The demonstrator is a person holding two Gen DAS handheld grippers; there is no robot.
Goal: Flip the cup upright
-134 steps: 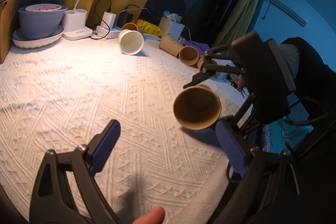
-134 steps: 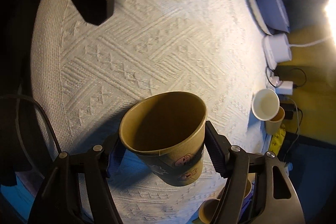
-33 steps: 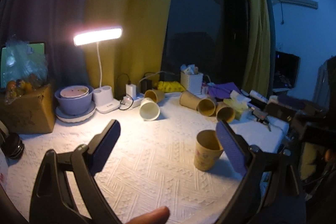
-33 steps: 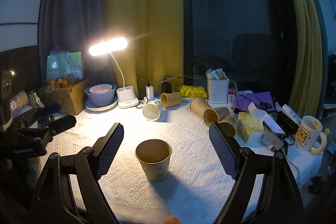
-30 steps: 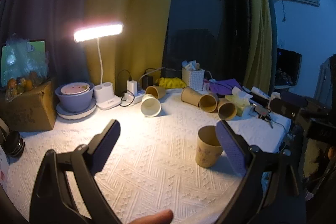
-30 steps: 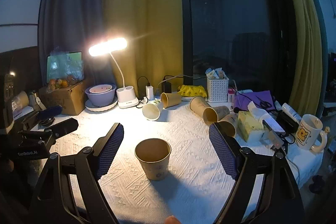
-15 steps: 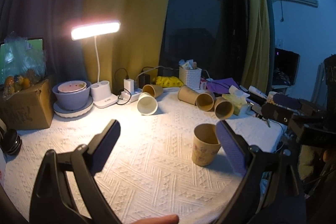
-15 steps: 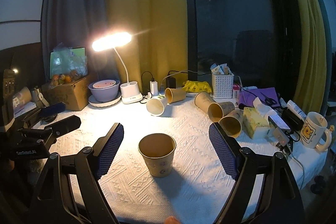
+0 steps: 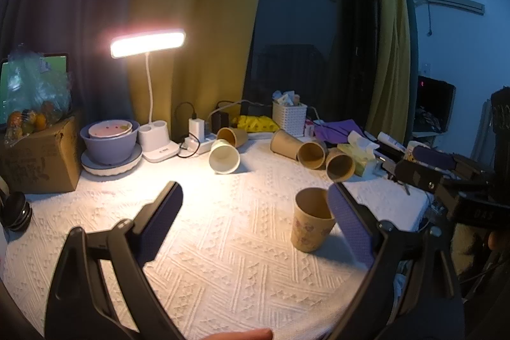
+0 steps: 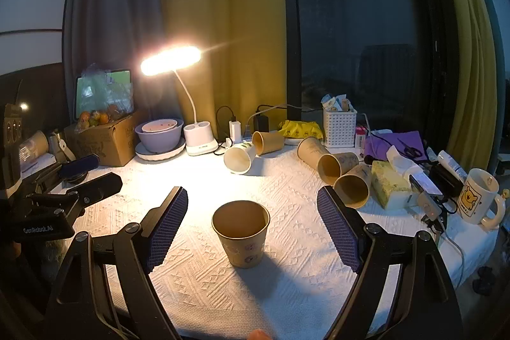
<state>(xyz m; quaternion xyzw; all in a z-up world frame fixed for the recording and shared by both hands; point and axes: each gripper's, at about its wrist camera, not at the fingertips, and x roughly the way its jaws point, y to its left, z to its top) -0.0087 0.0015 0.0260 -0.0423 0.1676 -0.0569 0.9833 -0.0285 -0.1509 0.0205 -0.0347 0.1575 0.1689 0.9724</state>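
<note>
A brown paper cup (image 10: 241, 232) stands upright on the white textured cloth (image 10: 287, 282), mouth up; it also shows in the left wrist view (image 9: 310, 223). My right gripper (image 10: 253, 223) is open and empty, its jaws wide to either side of the cup and pulled back from it. My left gripper (image 9: 255, 222) is open and empty, with the cup just left of its right finger. Several more cups lie on their sides farther back: a white one (image 10: 239, 157) and brown ones (image 10: 352, 185).
A lit desk lamp (image 10: 197, 145), a purple bowl on a plate (image 10: 159, 134), a cardboard box (image 10: 102, 141), a white basket (image 10: 339, 126), a tissue pack (image 10: 390, 184) and a bear mug (image 10: 478, 196) line the back and right. The cloth's front edge is close.
The right gripper let go of the cup, which stands upright on the cloth. Both grippers drew back and levelled; over the last second the views shifted only slightly.
</note>
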